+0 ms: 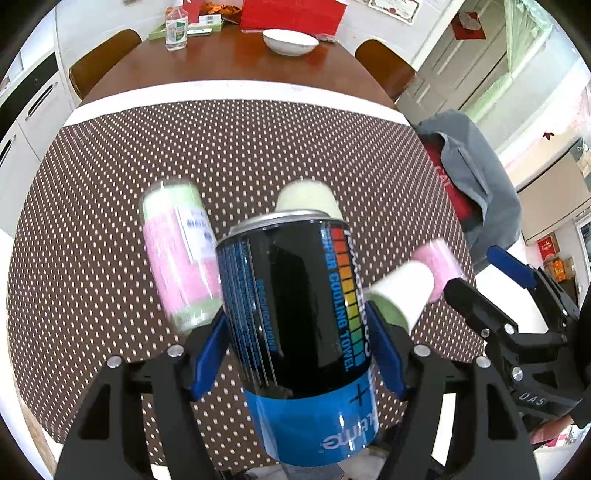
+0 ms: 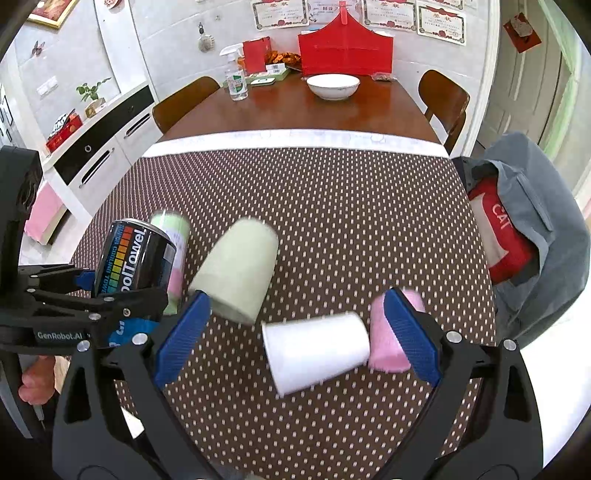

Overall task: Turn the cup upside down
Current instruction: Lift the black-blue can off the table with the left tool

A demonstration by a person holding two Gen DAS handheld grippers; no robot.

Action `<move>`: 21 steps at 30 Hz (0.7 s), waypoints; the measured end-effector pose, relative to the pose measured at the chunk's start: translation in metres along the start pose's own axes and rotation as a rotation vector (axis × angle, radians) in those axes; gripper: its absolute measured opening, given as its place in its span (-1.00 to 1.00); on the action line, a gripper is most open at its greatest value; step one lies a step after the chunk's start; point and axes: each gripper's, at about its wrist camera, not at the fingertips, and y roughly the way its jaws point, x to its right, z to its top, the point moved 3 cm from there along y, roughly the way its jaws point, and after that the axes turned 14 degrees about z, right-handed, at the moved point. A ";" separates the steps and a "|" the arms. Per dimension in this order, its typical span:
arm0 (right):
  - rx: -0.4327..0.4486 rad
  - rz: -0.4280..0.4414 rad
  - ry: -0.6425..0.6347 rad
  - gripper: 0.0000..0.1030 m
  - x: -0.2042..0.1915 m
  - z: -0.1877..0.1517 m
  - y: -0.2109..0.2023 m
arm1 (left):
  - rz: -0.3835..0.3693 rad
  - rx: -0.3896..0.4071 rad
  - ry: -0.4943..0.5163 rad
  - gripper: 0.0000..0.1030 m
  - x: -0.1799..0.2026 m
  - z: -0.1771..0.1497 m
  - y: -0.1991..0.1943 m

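Glossy cylindrical can (image 1: 295, 325) clamped, left gripper (image 1: 299, 347).

Home dining room: wooden table (image 2: 295, 110), chairs (image 2: 184, 99), framed certificates (image 2: 439, 18).

We see the can (image 2: 136, 258) at nine o'clock on the mat (image 2: 332, 206), cups (image 2: 317, 350) lying toward six.

Both wrist views look forward and down over the dotted worktop (image 1: 295, 147), close in. Shared: black can (image 1: 295, 306), white cup (image 2: 317, 350), far bowl (image 2: 333, 85).
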 end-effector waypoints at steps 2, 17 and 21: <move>-0.010 -0.002 0.004 0.81 -0.002 -0.011 0.001 | -0.003 -0.016 0.005 0.34 0.001 -0.010 0.004; -0.108 -0.006 0.087 0.81 0.012 -0.070 0.026 | -0.009 -0.115 0.058 0.35 0.009 -0.060 0.048; -0.118 -0.005 0.099 0.81 0.016 -0.075 0.028 | 0.005 -0.124 0.063 0.36 0.012 -0.064 0.060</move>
